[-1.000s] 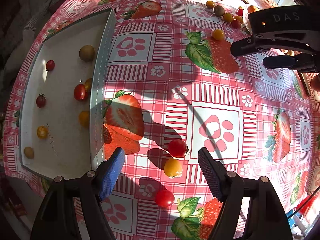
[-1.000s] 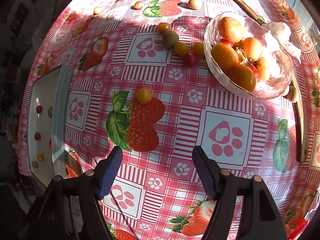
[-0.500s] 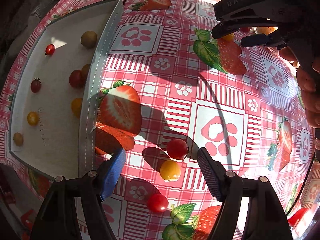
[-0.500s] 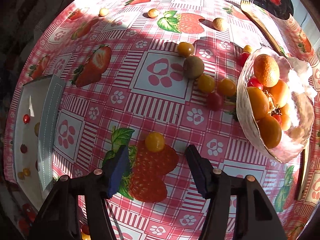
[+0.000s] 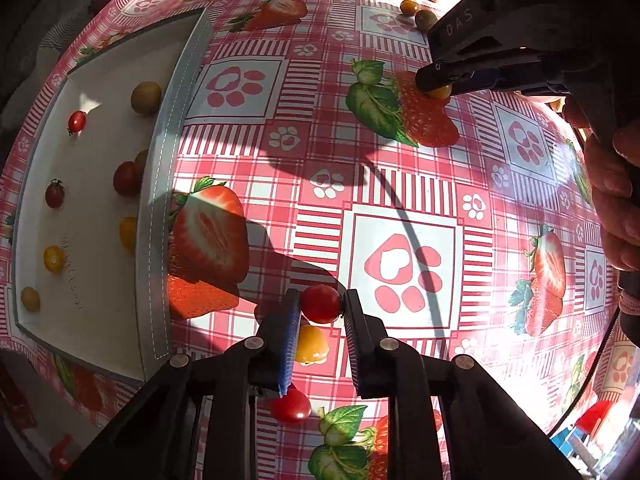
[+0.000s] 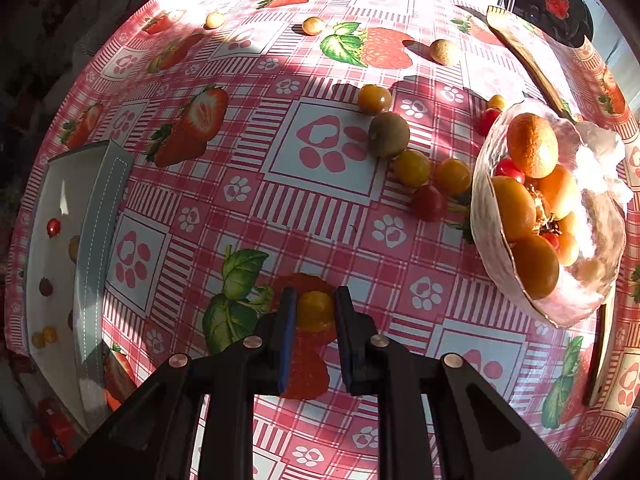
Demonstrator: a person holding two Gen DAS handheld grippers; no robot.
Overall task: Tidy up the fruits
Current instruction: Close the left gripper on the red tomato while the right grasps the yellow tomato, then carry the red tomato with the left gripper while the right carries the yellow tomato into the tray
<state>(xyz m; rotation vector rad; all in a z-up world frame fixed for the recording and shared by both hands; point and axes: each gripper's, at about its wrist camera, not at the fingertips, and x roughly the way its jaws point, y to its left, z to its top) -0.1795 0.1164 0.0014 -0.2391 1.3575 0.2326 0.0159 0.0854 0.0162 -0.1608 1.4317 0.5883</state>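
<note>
Between the fingers of the left gripper (image 5: pixel 321 306) sits one red cherry tomato (image 5: pixel 320 303), the jaws drawn narrow against both its sides, low over the strawberry-print tablecloth (image 5: pixel 400 184). Two more fruits lie just under that gripper: one yellow tomato (image 5: pixel 310 343) and one further red tomato (image 5: pixel 291 407). To the left stands the white tray (image 5: pixel 154 240), holding eight small fruits that can be counted in the left wrist view (one greenish (image 5: pixel 145 97), the rest red, dark or yellow; one is half hidden by the tray wall).

The right gripper (image 6: pixel 315 308) is likewise pinched narrow, on one yellow tomato (image 6: pixel 315 310) resting on a printed strawberry; the left wrist view shows it too, with the person's right hand (image 5: pixel 612 192) behind it. Beyond it lies a loose group of five fruits: one kiwi-like green fruit (image 6: pixel 388 134), three yellow-orange tomatoes and one red. Two more small tomatoes, one red (image 6: pixel 489 120), lie against the glass bowl (image 6: pixel 480 216), which is heaped with orange fruits. Three pale fruits lie apart at the far edge.
</note>
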